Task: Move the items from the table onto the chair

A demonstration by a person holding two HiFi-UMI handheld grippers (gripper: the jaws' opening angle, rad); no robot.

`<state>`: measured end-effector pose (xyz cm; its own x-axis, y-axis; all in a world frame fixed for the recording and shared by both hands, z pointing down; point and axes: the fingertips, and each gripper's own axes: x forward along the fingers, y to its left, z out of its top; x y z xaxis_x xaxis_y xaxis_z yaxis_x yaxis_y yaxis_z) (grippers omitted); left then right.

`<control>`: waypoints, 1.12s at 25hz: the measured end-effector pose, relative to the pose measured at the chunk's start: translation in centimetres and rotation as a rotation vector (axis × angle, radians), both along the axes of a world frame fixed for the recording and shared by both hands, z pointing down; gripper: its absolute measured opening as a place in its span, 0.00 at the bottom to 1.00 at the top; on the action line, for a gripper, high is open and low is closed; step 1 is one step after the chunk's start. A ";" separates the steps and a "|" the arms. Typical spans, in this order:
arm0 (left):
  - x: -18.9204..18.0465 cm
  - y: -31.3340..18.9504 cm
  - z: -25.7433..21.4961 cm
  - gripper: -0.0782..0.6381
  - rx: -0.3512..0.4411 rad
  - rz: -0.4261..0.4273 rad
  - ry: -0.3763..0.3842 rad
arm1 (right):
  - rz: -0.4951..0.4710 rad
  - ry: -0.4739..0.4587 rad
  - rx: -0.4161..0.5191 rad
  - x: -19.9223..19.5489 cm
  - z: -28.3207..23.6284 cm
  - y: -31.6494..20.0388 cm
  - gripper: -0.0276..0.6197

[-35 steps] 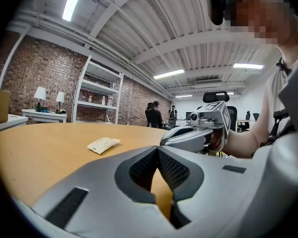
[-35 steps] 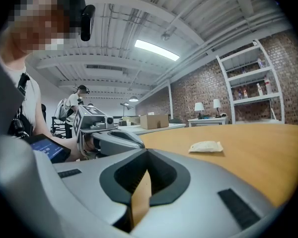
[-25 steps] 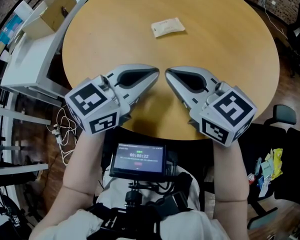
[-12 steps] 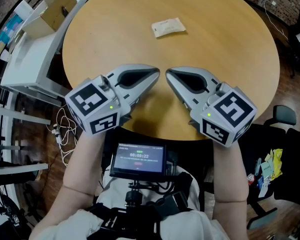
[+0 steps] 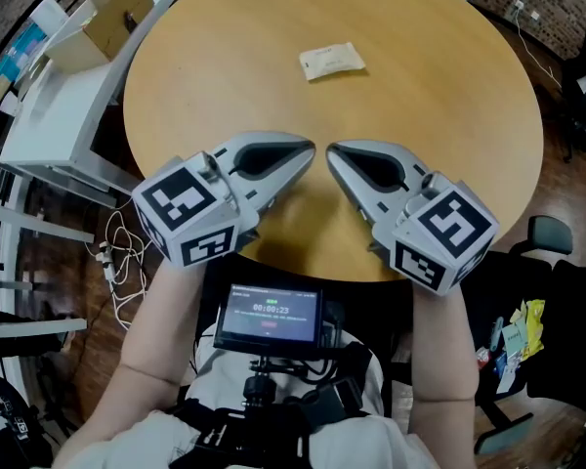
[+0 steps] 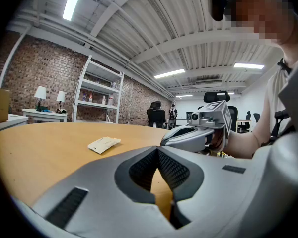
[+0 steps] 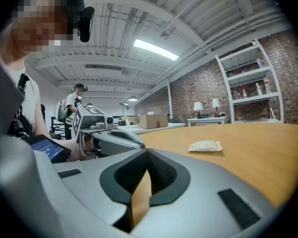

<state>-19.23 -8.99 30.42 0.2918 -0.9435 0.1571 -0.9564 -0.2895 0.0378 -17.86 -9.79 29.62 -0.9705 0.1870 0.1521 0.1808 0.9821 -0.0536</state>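
Observation:
A small pale packet [image 5: 331, 61] lies flat on the round wooden table [image 5: 449, 115], toward its far side; it also shows as the packet [image 6: 104, 144] in the left gripper view and the packet [image 7: 205, 146] in the right gripper view. My left gripper [image 5: 310, 148] and right gripper [image 5: 331, 150] rest side by side over the table's near edge, tips almost meeting. Both are shut with nothing between the jaws. The packet is well beyond both tips. A black chair [image 5: 557, 291] with small colourful items [image 5: 516, 332] on it stands at the right.
A white desk [image 5: 59, 115] carrying a cardboard box [image 5: 105, 18] stands to the table's left. Cables [image 5: 117, 252] hang below it. A small screen [image 5: 272, 316] sits at my chest. Another black chair [image 5: 581, 86] stands far right.
The view has shifted slightly; both grippers sit a touch lower in the head view. Neither gripper has changed its state.

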 end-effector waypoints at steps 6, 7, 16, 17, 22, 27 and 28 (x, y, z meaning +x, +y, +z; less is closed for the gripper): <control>0.6 -0.2 0.3 0.12 0.003 0.010 -0.002 | -0.042 0.023 -0.007 0.2 0.5 0.3 0.06; 0.6 -0.2 0.3 0.12 0.003 0.012 -0.003 | -0.057 0.030 0.001 0.0 0.6 0.3 0.06; -1.5 1.4 0.5 0.12 -0.003 0.012 -0.011 | -0.089 0.202 0.431 -2.3 0.3 -4.7 0.32; -1.7 1.5 0.5 0.12 -0.005 0.006 -0.009 | -0.103 0.251 0.483 -2.3 0.8 -5.5 0.35; -1.0 1.9 0.1 0.12 -0.020 0.015 0.004 | -0.129 0.405 0.584 -3.1 1.2 -10.1 0.38; -0.1 2.1 0.2 0.12 -0.024 0.099 -0.004 | -0.192 0.477 0.553 -7.4 2.2 -13.1 0.38; 0.1 2.0 0.2 0.12 -0.022 0.115 -0.008 | -0.219 0.496 0.556 -8.1 2.6 -13.5 0.38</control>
<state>-19.10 -6.98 30.61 0.3970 -0.9000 0.1798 -0.9170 -0.3970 0.0380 -25.92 -23.33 32.20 -0.7140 0.1356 0.6869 0.4573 0.8332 0.3109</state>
